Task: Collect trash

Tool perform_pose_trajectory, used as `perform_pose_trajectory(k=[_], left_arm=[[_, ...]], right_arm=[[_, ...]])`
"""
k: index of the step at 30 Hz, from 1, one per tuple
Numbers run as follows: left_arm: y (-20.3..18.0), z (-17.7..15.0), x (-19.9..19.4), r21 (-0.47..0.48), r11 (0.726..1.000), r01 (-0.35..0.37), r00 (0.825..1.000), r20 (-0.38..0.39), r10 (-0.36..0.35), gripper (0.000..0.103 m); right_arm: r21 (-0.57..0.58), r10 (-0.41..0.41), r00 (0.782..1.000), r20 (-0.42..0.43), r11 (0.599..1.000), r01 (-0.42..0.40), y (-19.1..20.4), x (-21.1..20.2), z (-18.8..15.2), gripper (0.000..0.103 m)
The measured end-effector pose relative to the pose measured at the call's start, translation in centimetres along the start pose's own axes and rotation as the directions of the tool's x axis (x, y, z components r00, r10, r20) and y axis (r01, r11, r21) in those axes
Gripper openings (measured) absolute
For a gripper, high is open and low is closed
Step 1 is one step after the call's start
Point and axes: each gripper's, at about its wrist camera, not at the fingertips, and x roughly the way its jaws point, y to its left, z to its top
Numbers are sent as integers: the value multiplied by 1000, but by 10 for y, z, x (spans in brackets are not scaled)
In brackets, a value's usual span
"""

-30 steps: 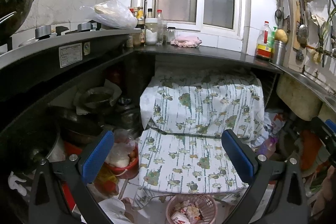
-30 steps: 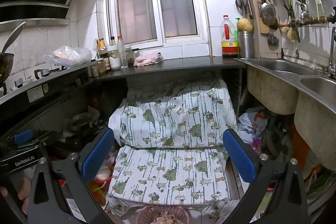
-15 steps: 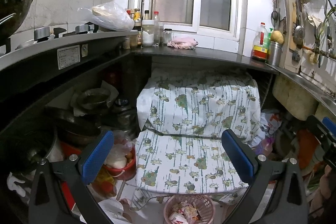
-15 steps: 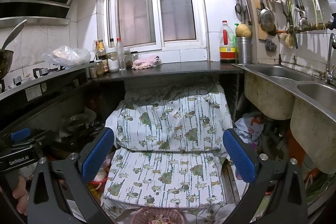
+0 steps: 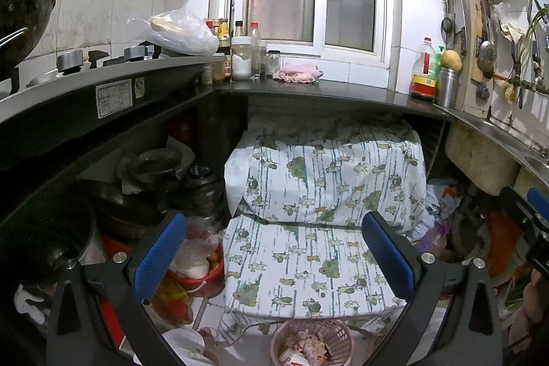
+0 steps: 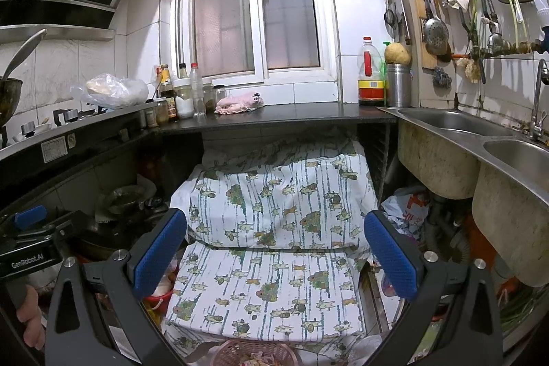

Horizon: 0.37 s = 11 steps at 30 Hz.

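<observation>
Both views have tilted upward since a second ago. The left gripper (image 5: 274, 254) and right gripper (image 6: 275, 254) gape apart, empty. Nearest, on the floor, the pink basket (image 5: 312, 343) already holds scraps; what remains uncollected is unclear. "GenRobot.AI" reads on the neighbouring gripper.

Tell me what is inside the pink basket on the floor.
The pink basket holds crumpled wrappers and scraps of paper, white with some red print. Only the top layer shows; whatever lies beneath it is covered, and the frame edge cuts off the basket's near side.
</observation>
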Motion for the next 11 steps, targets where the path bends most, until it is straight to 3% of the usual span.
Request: perform_pose_trajectory(k=[11], left_arm=[[4, 1, -1, 0, 1000, 0, 1000, 8, 0, 103]], right_arm=[[-1, -1, 1000, 1, 1000, 1, 0, 0, -1, 103]])
